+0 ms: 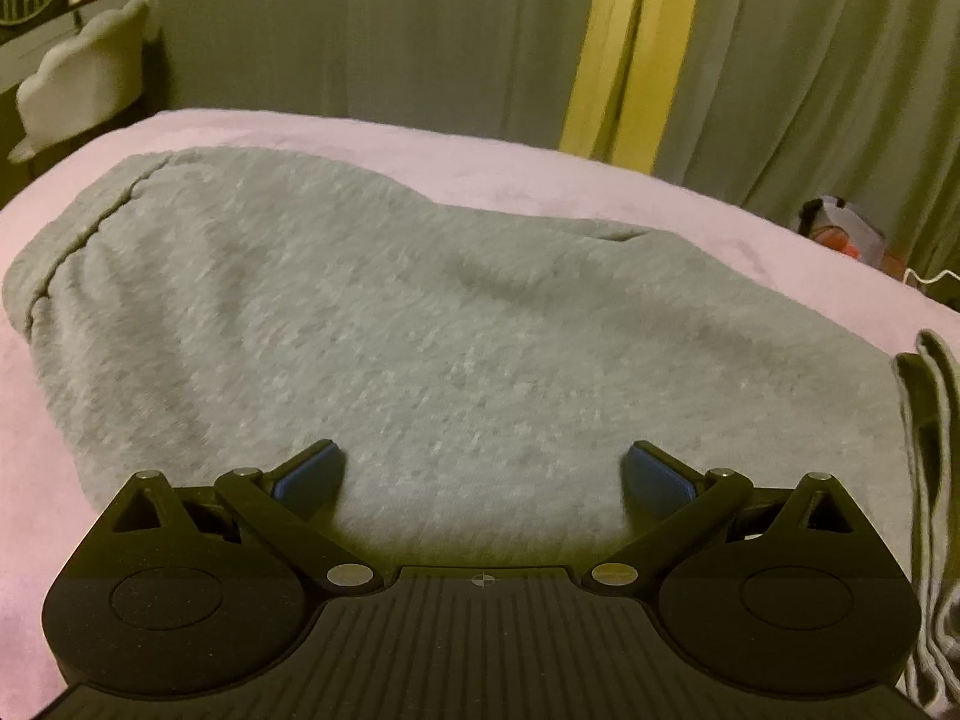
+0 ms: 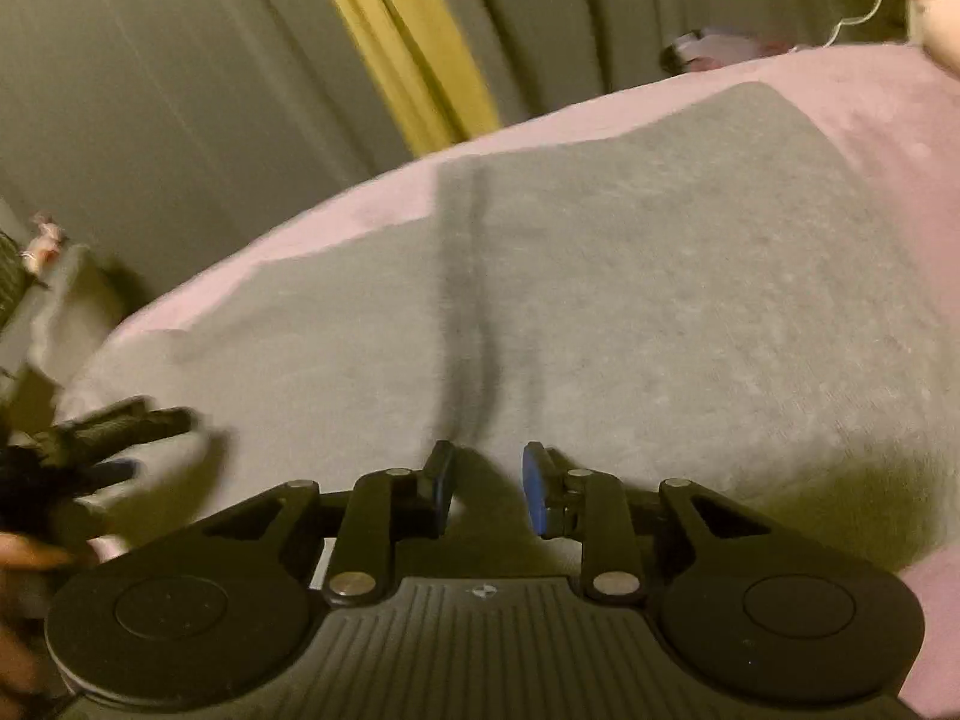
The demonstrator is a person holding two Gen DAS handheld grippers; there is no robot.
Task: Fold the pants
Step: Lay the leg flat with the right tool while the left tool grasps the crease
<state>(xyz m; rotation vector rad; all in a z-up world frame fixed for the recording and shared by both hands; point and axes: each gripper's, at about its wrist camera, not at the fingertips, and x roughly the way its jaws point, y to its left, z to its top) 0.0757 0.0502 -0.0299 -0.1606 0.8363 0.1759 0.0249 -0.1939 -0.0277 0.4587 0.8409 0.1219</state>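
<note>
Left wrist view shows first the pink bed cover [image 1: 480,174], which fills the scene from side to side. On it lie the grey pants [image 1: 372,324], spread wide, with a seam near their far left end and a shallow crease in the middle. Behind the bed hang grey-green curtains [image 1: 360,30] with a yellow strip [image 1: 630,54] between them. At the far left stands a pale chair back [image 1: 84,78], and at the far right edge of the bed some small clutter with a white cable [image 1: 930,279]. A folded edge of the grey cloth rises at the right border.

The left gripper [image 1: 483,474] hangs over the near part of the pants, its jaws spread wide, with nothing between the blue pads [image 1: 309,474].

In the right wrist view, the right gripper [image 2: 487,480] is low over the pants [image 2: 660,300], close to a dark fold line that runs away from it. Its jaws stand a little apart, and no cloth is pinched between them. The picture is blurred. Pink cover is free on the far side and at the right.
</note>
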